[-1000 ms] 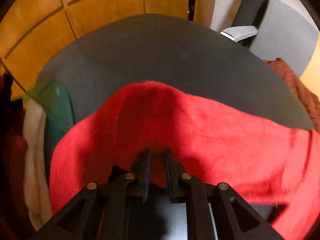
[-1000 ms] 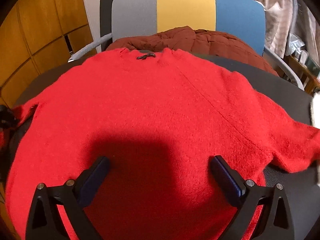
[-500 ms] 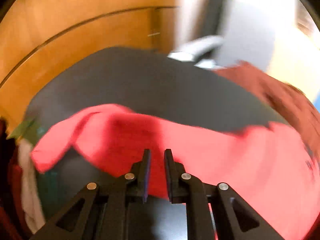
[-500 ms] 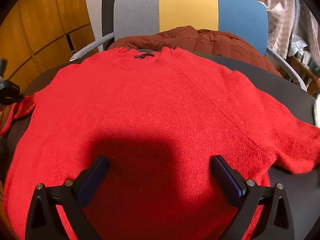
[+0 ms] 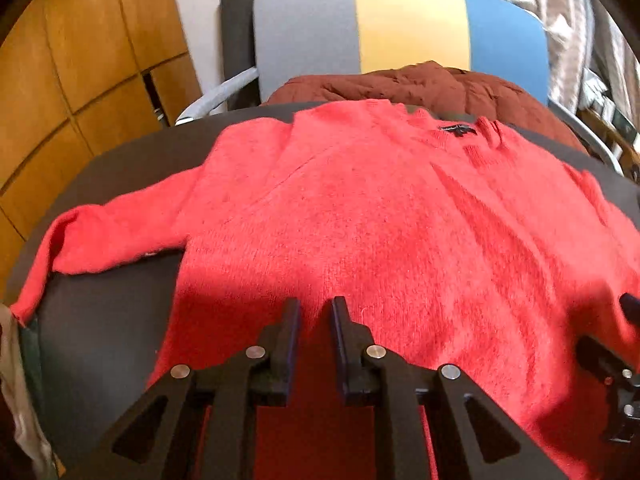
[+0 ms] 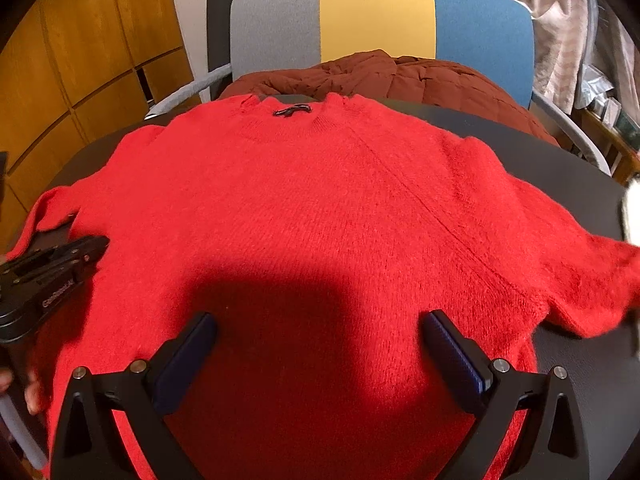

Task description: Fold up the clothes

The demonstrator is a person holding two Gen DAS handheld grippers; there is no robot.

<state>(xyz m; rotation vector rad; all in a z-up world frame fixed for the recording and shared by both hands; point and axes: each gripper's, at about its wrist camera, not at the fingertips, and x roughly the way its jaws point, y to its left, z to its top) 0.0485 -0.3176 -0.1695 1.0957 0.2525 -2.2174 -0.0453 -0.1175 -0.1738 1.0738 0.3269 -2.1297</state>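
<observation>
Currently the red sweater [image 6: 320, 220] lies flat on the dark table [image 5: 104, 320], collar away; left gripper [image 5: 314, 312], jaws nearly closed and empty, is nearer its left sleeve [image 5: 116, 232]; right gripper [image 6: 320, 344] hovers spread wide.

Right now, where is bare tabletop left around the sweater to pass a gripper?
Bare table lies under the left sleeve and behind the right sleeve. The red sweater fills the middle; the brown jacket crowds the far edge.

I count one fuzzy red knitted sweater [image 6: 320, 216], one dark round table [image 5: 104, 320], one grey-yellow-blue backed chair [image 6: 376, 12], one rust-brown quilted jacket [image 6: 400, 76], and two black two-finger grippers: left [image 5: 314, 312], right [image 6: 318, 328].
</observation>
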